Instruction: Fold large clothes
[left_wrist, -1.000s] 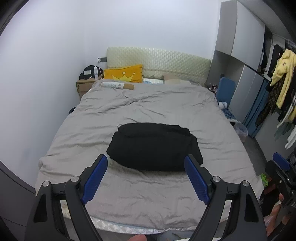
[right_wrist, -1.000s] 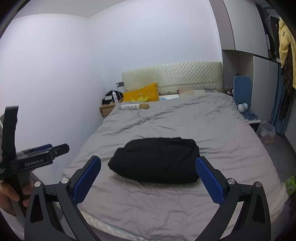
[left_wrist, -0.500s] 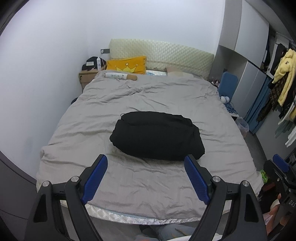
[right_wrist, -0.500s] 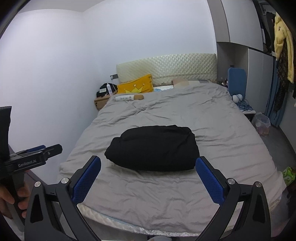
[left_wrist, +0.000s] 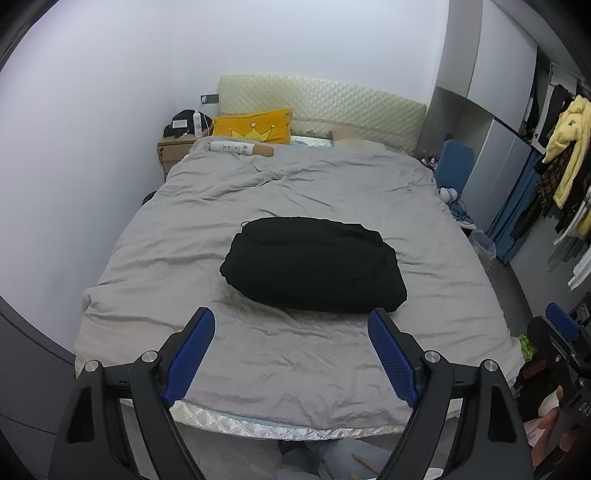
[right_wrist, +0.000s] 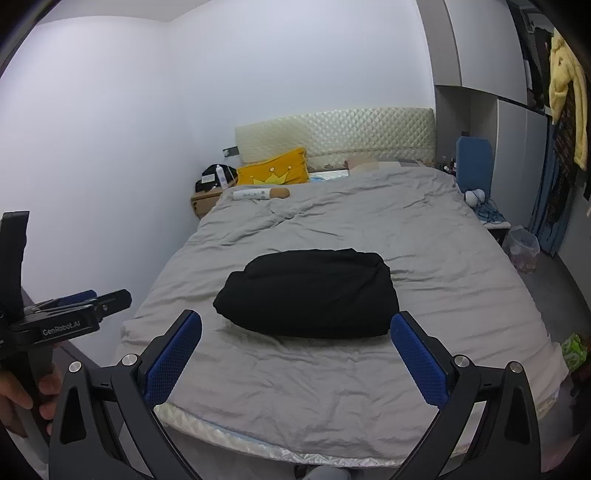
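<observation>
Both tools, left tool (left_wrist: 290, 347) and right tool (right_wrist: 295, 350), stand wide open and empty; the black garment (left_wrist: 314, 269) looks folded (judging only), so keep clear of it.

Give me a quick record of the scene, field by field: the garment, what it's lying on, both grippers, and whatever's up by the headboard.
garment: black garment, folded into a compact bundle
surface: grey duvet, garment near its middle
left gripper: open, empty, short of the garment
right gripper: open, empty, short of the garment
by headboard: yellow crown pillow
</observation>
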